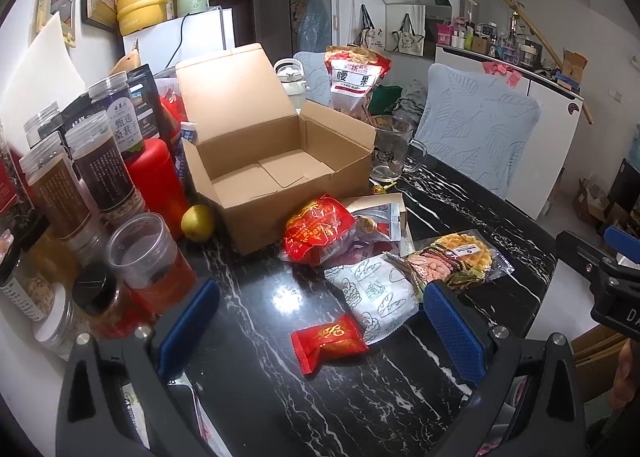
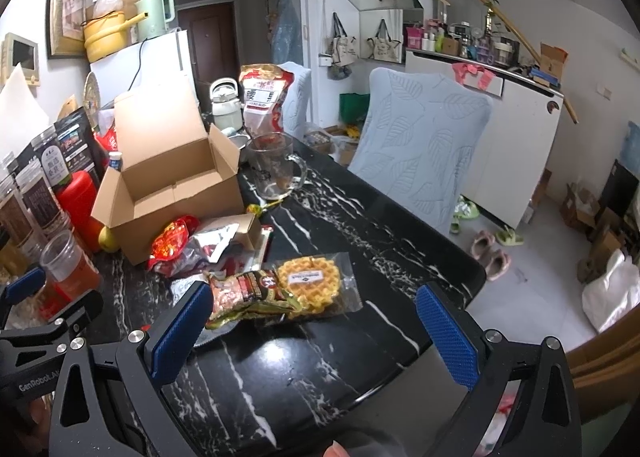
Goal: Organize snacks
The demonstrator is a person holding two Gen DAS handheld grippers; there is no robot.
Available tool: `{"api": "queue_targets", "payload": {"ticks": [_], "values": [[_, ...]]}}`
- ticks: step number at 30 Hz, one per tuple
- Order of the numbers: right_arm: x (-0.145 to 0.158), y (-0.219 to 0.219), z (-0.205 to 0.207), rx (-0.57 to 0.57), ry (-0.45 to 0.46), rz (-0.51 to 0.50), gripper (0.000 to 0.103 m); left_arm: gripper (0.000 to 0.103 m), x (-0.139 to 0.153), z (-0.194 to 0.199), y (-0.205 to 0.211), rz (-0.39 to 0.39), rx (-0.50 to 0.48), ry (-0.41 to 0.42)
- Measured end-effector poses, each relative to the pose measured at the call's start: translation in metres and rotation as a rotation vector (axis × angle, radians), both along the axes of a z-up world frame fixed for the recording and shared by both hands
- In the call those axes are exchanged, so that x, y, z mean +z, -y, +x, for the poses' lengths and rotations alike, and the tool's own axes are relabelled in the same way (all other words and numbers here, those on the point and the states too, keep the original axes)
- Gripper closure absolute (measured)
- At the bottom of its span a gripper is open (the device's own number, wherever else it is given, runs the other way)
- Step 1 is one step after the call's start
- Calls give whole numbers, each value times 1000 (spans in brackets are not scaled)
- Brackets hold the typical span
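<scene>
An open, empty cardboard box (image 1: pixel 280 161) (image 2: pixel 168 185) stands on the black marble table (image 1: pixel 280 397) (image 2: pixel 320 357). In front of it lie loose snacks: a red bag (image 1: pixel 316 231) (image 2: pixel 172 243), a small red packet (image 1: pixel 328 341), a white bread-print packet (image 1: pixel 380 297), a brown-green packet (image 1: pixel 430 265) (image 2: pixel 244 293) and a wrapped waffle (image 1: pixel 466 251) (image 2: pixel 310 283). My left gripper (image 1: pixel 320 317) is open just above the small red packet, holding nothing. My right gripper (image 2: pixel 312 319) is open near the waffle, also holding nothing.
Jars (image 1: pixel 100 169), a red canister (image 1: pixel 156 181), a plastic cup (image 1: pixel 148 257) and a pear (image 1: pixel 198 222) crowd the table's left. A glass mug (image 1: pixel 390 149) (image 2: pixel 276 167) and a cashew bag (image 1: pixel 354 77) (image 2: pixel 264 97) stand behind the box. Blue-covered chairs (image 2: pixel 420 145) line the right edge.
</scene>
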State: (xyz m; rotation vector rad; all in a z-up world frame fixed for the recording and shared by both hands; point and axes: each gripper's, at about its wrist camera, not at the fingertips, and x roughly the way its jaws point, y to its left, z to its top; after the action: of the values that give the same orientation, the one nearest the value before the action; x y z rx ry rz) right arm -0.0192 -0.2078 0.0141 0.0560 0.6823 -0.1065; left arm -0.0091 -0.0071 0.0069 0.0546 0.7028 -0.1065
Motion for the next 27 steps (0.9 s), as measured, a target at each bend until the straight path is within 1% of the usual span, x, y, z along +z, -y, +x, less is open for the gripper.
{"api": "queue_targets", "payload": {"ticks": [27], "values": [[-2,0,-2,6,1,3,0,0,2,-5,4,-5,-16,8]]}}
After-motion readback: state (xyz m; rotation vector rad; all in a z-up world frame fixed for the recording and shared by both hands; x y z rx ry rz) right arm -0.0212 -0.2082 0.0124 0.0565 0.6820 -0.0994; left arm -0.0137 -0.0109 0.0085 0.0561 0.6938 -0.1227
